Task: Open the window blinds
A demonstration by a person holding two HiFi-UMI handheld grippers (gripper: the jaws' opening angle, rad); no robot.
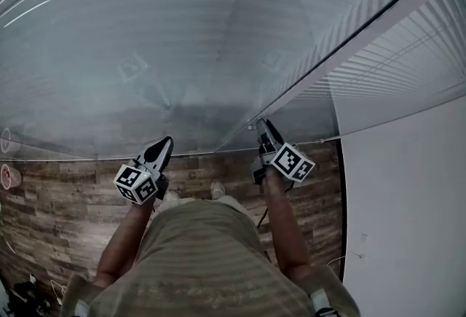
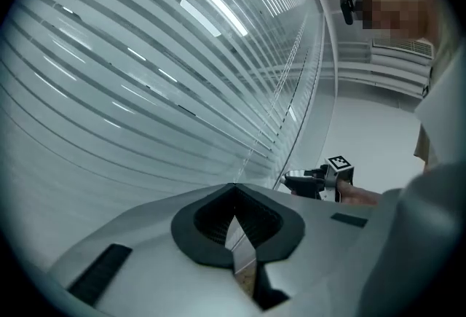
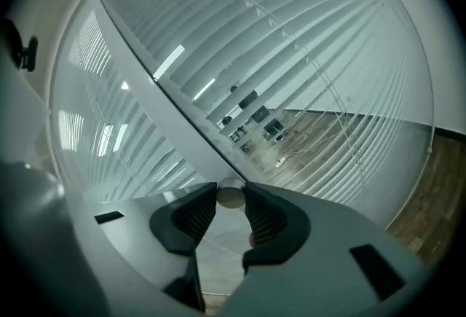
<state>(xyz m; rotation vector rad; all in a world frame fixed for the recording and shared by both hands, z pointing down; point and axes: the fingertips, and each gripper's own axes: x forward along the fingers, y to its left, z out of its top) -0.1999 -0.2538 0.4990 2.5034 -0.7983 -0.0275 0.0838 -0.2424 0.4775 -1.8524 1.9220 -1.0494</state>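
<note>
Twisting what looks like the tilt wand (image 3: 231,197) of the window blinds (image 1: 182,53) with the right gripper (image 3: 231,189).

Pinched at the tips of partly spread jaws: a small round pale rod, seen end-on, pressed from both sides, close against the white window frame (image 3: 164,93) between two blind panels. Held idle further left, near the slats but apart from them: the left gripper (image 2: 234,190), closed tip to tip on nothing. Judging by the slats, lying nearly flat across the glass with only thin gaps low down above the wood floor (image 1: 65,199): barely begun, with more turning of the wand needed before calling the blinds open.
</note>
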